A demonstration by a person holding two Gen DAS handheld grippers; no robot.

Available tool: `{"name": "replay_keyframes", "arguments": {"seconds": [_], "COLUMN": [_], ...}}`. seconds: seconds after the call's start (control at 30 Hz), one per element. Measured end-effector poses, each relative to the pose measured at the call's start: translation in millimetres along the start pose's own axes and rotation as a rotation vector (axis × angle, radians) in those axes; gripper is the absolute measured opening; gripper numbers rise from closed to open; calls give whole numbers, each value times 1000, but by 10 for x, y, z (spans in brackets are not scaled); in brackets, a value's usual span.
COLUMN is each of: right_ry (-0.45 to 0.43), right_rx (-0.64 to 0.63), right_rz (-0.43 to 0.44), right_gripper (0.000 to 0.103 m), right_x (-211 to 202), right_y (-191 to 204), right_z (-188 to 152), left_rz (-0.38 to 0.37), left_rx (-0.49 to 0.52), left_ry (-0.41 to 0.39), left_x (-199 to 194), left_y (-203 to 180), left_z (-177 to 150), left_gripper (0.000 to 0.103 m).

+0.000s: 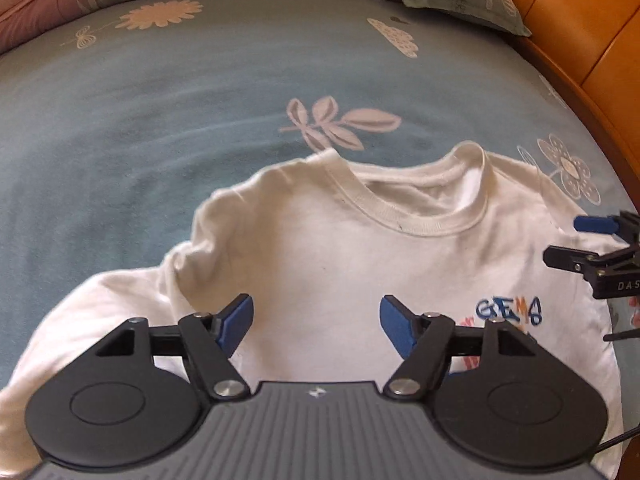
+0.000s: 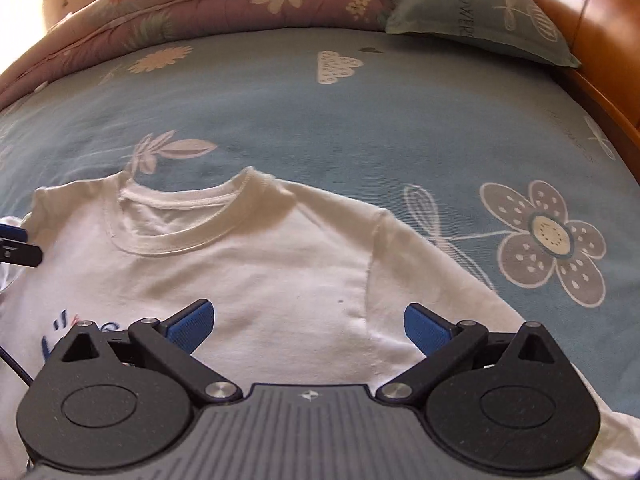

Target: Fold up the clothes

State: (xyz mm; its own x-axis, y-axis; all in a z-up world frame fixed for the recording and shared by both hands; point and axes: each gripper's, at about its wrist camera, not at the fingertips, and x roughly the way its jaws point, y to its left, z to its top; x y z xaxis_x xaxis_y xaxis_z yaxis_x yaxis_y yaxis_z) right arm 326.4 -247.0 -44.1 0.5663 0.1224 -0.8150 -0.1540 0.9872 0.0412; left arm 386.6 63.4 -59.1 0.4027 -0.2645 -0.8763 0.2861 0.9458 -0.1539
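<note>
The white T-shirt (image 1: 320, 264) lies face up and spread on the blue flowered bed (image 1: 160, 112), its collar (image 1: 424, 208) away from me and its hem somewhere beneath my tools, so its long axis runs straight ahead along my fingers. My left gripper (image 1: 316, 322) hovers over the chest with the left sleeve (image 1: 100, 304) off to its outer side, bunched a little at the shoulder; my right gripper (image 2: 308, 326) hovers over the other half, and the right sleeve (image 2: 432, 264) trails outward past its far finger. Both pairs of blue-padded fingers stand wide apart with nothing between them, only cloth below. I hold the two tools side by side, level and both aimed toward the collar; each one's tip shows at the edge of the other's view. As I judge it, the first fold depends on the sleeves lying outboard of each hand, each nearer its own side, so each hand would reach sideways for its own shoulder seam. A pillow (image 2: 480, 12) and folded quilt (image 2: 220, 8) sit at the bed's far end, well clear of the shirt.
</note>
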Motion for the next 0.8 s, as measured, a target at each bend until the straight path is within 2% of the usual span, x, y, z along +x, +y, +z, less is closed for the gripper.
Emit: {"name": "replay_keyframes", "arguments": {"seconds": [0.1,0.13,0.2,0.23,0.3,0.33,0.4,0.5,0.6,0.63,0.7,0.8], "right_ry": [47,66,48,46,43,42,46,50,41,39,34,37], "right_rx": [-56,-62,-84,-83,-76,-73,-80,-88,-89,-89,-90,-91], "right_rz": [45,42,10,8,11,12,16,22,16,13,9,9], "right_gripper": [103,103,103,103,103,103,103,103,103,103,103,103], "right_x": [162,224,255,254,248,245,242,256,257,257,256,263], "right_y": [201,246,324,325,311,304,300,292,297,302,312,314], "right_z": [-37,-54,-80,-83,-83,-83,-77,-59,-70,-75,-83,-76], "left_rz": [9,29,89,84,14,-12,-11,91,223,244,259,234], "left_rx": [4,14,23,-4,-57,-55,-2,58,5,-24,-68,-77], "left_ry": [-33,-52,-70,-65,-78,-95,-125,-133,-102,-97,-91,-85], "left_x": [78,83,80,57,-76,-182,-371,-469,-366,-342,-305,-307], "left_y": [26,47,111,185,309,340,380,573,937,1040,1164,1150], "left_z": [-60,-26,88,162,249,266,280,315,329,312,281,205], "left_gripper": [70,71,69,67,68,69,69,70,65,62,62,62]}}
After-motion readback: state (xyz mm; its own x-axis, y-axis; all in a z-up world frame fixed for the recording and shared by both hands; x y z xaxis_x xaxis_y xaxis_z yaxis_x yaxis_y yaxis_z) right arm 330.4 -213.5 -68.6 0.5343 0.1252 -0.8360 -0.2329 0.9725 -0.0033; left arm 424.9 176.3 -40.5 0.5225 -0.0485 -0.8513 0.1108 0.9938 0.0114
